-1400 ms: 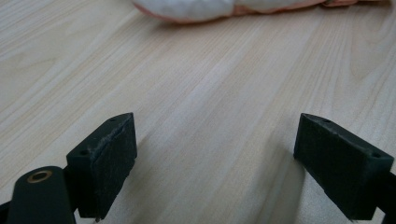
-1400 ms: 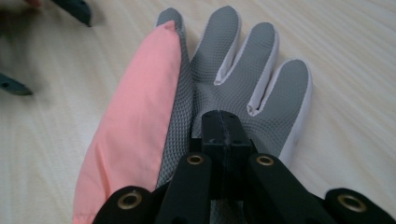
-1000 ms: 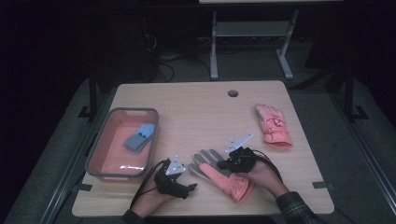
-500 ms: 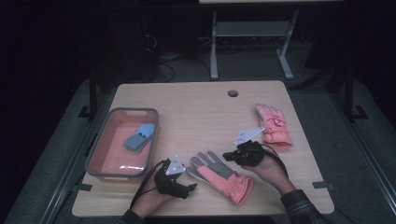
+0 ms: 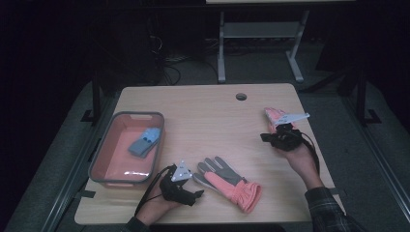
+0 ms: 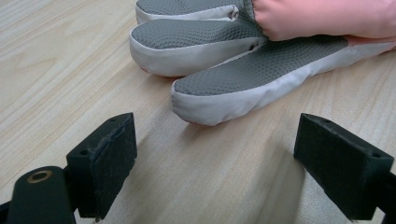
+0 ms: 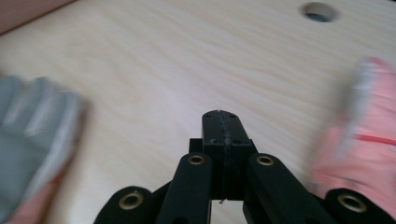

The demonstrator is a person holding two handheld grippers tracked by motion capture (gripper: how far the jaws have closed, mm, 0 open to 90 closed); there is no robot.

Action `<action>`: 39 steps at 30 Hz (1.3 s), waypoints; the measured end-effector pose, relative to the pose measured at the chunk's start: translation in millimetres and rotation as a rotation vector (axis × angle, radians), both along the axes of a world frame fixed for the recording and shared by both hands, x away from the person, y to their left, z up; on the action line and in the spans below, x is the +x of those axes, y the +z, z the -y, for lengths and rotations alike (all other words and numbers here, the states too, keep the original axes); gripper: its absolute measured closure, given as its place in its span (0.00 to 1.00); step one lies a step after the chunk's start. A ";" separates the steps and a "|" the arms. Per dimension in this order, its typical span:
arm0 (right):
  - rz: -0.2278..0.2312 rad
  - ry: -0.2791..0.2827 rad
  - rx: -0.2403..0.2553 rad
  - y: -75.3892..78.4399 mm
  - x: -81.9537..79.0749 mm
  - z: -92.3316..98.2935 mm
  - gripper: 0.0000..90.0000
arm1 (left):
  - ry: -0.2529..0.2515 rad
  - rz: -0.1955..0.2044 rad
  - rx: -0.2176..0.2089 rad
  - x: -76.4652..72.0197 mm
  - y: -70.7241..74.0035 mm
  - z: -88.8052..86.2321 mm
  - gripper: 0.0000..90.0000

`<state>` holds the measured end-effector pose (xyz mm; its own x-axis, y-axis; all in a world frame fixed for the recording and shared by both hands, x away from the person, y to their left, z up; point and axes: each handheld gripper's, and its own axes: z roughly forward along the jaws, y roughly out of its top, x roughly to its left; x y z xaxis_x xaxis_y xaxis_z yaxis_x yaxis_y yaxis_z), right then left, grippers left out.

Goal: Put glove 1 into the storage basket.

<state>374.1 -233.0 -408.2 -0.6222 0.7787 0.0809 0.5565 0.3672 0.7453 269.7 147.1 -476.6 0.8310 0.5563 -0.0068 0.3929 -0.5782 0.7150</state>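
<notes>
A person is working 2 hand-held grippers over a pale wooden table. The left gripper, jaws standing wide and empty, is sitting just short of the grey-palmed, coral-cuffed fabric glove, whose fingertips are pointing at it and whose long axis is running straight away from its jaws. The right gripper, jaws pressed together on nothing, is hovering beside a second, pink glove, just ahead and to its right. The left gripper is nearer the grey-palmed glove.
</notes>
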 end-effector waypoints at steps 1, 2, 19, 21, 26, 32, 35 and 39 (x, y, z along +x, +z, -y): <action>0.005 -0.021 0.000 -0.2 3.2 5.1 1.00 | 0.000 0.000 0.000 0.0 0.0 0.0 0.14; 0.009 -0.041 -0.005 -0.5 6.1 9.8 1.00 | 0.000 0.000 0.000 0.0 0.0 0.0 0.14; 0.001 -0.236 -0.052 -20.8 41.5 50.4 1.00 | -0.002 0.000 -0.001 0.2 -0.1 0.1 0.14; 0.003 -0.247 -0.058 -22.3 43.8 53.7 1.00 | -0.002 0.000 -0.002 0.2 -0.1 0.1 0.14; -0.029 -0.257 -0.069 -33.1 48.3 57.9 1.00 | -0.002 0.001 -0.003 0.3 -0.2 0.2 0.14; -0.042 -0.234 -0.072 -39.7 47.5 54.4 1.00 | -0.003 0.002 -0.003 0.3 -0.2 0.2 0.14; -0.046 -0.203 -0.072 -39.7 44.3 49.4 1.00 | -0.004 0.002 -0.003 0.4 -0.2 0.2 0.14; -0.044 -0.153 -0.079 -40.0 39.2 42.2 1.00 | -0.004 0.002 -0.003 0.4 -0.2 0.2 0.14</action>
